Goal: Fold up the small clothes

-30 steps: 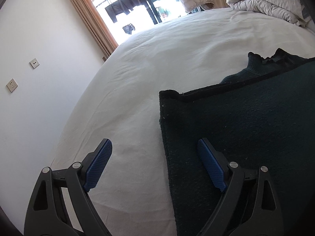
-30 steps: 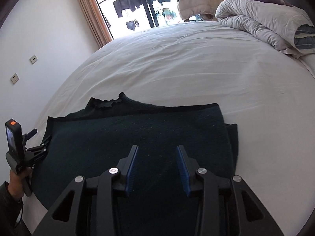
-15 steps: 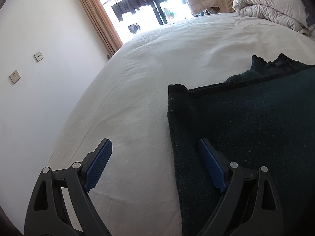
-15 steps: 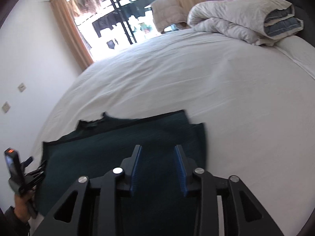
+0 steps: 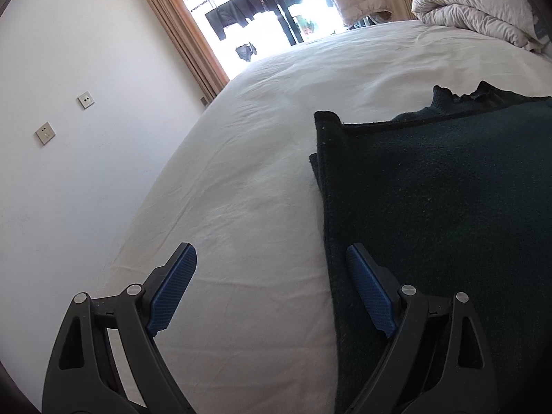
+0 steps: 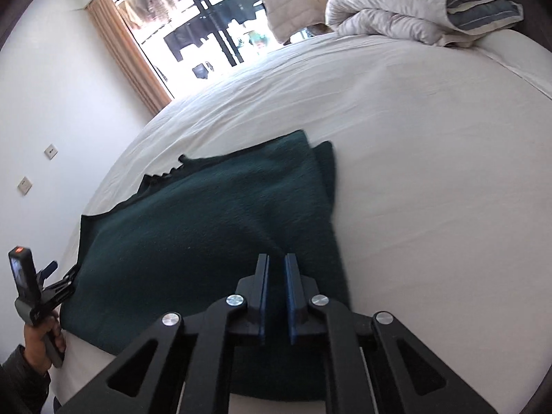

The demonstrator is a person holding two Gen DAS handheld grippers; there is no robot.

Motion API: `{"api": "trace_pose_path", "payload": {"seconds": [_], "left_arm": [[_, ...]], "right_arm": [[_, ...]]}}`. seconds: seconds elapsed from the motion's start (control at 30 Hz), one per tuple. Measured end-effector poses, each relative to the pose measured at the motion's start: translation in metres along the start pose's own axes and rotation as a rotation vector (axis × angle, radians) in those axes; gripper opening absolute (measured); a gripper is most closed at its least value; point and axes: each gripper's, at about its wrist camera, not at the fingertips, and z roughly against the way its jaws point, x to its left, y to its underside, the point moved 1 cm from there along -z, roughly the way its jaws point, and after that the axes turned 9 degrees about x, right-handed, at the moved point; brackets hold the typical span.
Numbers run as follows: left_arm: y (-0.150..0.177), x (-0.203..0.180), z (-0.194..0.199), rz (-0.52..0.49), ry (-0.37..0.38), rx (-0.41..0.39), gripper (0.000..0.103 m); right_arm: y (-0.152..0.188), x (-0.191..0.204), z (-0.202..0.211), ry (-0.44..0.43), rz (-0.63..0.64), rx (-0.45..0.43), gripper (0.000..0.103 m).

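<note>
A dark green knitted garment (image 6: 214,227) lies folded flat on the white bed sheet (image 6: 431,158). In the left wrist view the garment (image 5: 448,207) fills the right side, its left edge running between my fingers. My left gripper (image 5: 272,269) is open wide, its right finger (image 5: 369,296) over the garment's edge, its left finger (image 5: 172,286) over bare sheet. My right gripper (image 6: 276,269) has its jaws nearly closed, a thin gap between the blue pads, low over the garment's near right part. Whether cloth is pinched is hidden. The left gripper also shows in the right wrist view (image 6: 65,279), at the garment's left edge.
A rolled grey duvet (image 6: 414,10) and pillows lie at the far right of the bed. A window with tan curtains (image 6: 120,48) is beyond the bed. A white wall with sockets (image 5: 45,132) runs along the left, close to the bed edge.
My right gripper's jaws have closed from a moderate gap to almost touching, and it has tilted and moved right over the garment. My left gripper stays open and has shifted slightly left.
</note>
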Motion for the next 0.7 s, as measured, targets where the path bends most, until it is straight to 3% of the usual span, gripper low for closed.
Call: {"api": "trace_pose_path", "payload": {"seconds": [0.03,0.07,0.17,0.23,0.33,0.37,0.57,0.63,0.7], "left_arm": [[0.006,0.002,0.013,-0.002,-0.018,-0.027,0.088],[0.009,0.006,0.023,-0.003,-0.031,-0.051,0.088],[0.012,-0.005,0.052,-0.008,0.013,-0.078,0.088],[0.018,-0.023,0.056,-0.060,0.043,-0.038,0.088],[0.034,-0.042,0.037,-0.106,0.059,0.063,0.089],[0.036,-0.038,0.035,-0.077,0.084,0.061,0.089],[0.037,-0.026,0.025,-0.022,0.156,0.097,0.090],[0.037,-0.026,0.024,-0.018,0.157,0.096,0.091],[0.037,-0.026,0.024,-0.016,0.156,0.093,0.091]], "right_arm": [[0.003,0.008,0.008,-0.017,0.021,-0.019,0.032],[0.006,0.018,0.013,-0.062,0.040,-0.026,0.038],[0.024,0.062,0.009,-0.223,0.120,0.020,0.048],[0.034,0.085,-0.008,-0.260,0.168,0.069,0.050],[0.042,0.083,-0.036,-0.222,0.140,0.142,0.049],[0.041,0.075,-0.035,-0.242,0.109,0.126,0.041],[0.033,0.003,-0.004,-0.112,-0.115,0.040,0.041],[0.035,-0.012,0.011,-0.066,-0.173,0.006,0.041],[0.040,-0.017,0.029,-0.015,-0.181,-0.031,0.050]]}}
